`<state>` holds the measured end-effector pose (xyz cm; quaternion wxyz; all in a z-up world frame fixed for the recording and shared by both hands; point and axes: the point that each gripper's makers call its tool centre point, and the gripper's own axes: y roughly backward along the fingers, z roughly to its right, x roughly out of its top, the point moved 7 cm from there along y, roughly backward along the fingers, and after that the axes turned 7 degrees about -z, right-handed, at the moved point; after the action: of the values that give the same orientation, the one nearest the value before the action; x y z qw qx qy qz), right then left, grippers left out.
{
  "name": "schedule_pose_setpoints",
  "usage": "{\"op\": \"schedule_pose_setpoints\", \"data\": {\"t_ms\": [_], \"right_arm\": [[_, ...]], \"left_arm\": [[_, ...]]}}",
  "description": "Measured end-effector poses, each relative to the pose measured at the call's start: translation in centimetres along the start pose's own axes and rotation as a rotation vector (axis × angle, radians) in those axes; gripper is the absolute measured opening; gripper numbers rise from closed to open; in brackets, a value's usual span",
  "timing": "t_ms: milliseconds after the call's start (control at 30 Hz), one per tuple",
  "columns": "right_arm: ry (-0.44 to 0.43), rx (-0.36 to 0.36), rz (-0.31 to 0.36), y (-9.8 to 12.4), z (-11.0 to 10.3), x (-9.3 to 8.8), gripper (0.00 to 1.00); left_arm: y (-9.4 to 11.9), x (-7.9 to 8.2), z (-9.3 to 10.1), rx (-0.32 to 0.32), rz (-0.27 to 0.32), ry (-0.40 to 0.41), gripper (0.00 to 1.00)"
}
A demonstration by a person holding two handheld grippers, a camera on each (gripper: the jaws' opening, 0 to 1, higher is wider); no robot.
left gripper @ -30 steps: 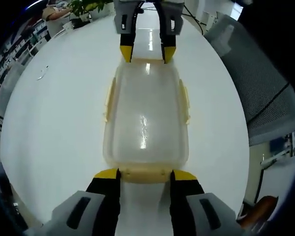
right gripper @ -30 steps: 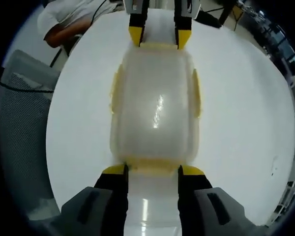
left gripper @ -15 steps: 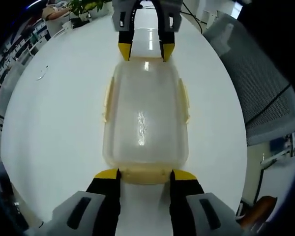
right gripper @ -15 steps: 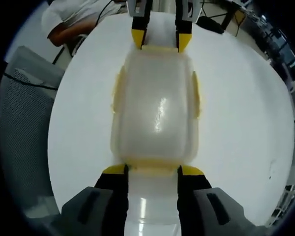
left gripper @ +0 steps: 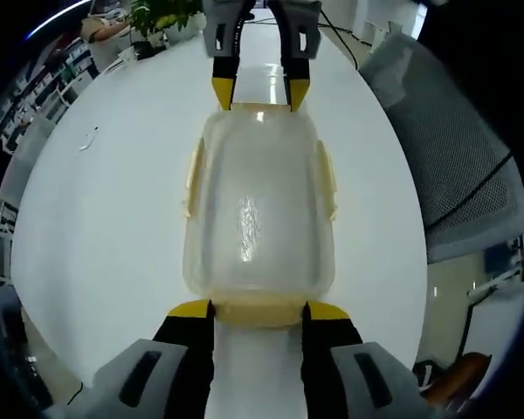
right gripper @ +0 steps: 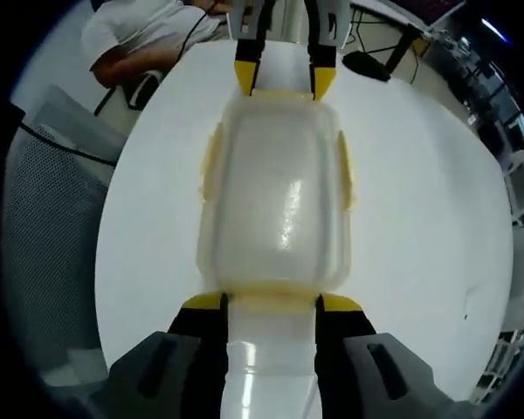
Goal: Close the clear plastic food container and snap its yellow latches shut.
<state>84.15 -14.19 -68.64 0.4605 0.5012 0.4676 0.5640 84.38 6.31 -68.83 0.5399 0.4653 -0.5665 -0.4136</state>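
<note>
A white round table [left gripper: 96,218] with a grey mesh chair [left gripper: 458,148] beside it, a potted plant [left gripper: 162,13] beyond.

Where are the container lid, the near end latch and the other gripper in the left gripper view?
container lid [left gripper: 258,205], left gripper view, middle of top
near end latch [left gripper: 258,310], left gripper view, latch face
right gripper [left gripper: 260,92], left gripper view, between fingertips

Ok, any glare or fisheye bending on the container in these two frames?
Left gripper view: a bright ceiling-light streak sits on the clear lid of the container, another on the table beyond it; the table edge bows round. Right gripper view: a similar glare patch on the lid; the mesh chair curves strongly near the rim. Both look sharp.
</note>
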Motion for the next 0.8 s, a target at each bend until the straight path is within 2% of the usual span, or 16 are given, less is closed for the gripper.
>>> {"op": "schedule_pose_setpoints", "data": {"t_ms": [467,800], "right_arm": [[0.007,-0.021,0.037,3.0,-0.8,-0.9,0.35],[0.007,-0.038,0.061,4.9,-1.0,-2.2,0.35]], "left_arm": [[3.2,1.7,0.8,0.046,0.035,-0.021,0.33],[3.9,3.1,0.7,0.055,0.041,-0.019,0.33]]}}
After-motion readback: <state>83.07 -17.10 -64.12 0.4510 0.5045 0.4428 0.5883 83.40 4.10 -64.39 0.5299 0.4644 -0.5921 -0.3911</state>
